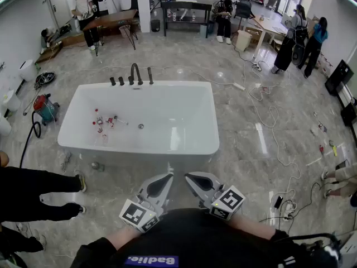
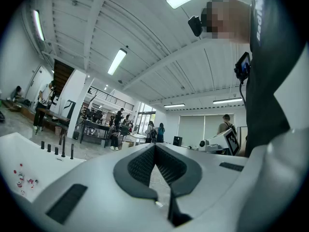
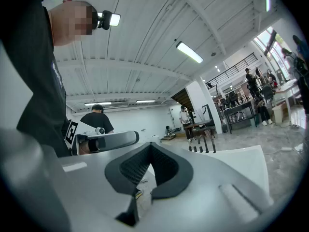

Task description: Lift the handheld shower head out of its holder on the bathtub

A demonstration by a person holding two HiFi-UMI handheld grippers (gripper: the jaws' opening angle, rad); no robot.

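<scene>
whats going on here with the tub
A person stands at the near side of a white bathtub, holding the left gripper and right gripper close to the body, both with jaws together and empty. The black tap and shower fittings on the far rim are untouched.

The left claw (image 1: 166, 178) and right claw (image 1: 191, 178) sit level, side by side, jaws closed together.
</scene>
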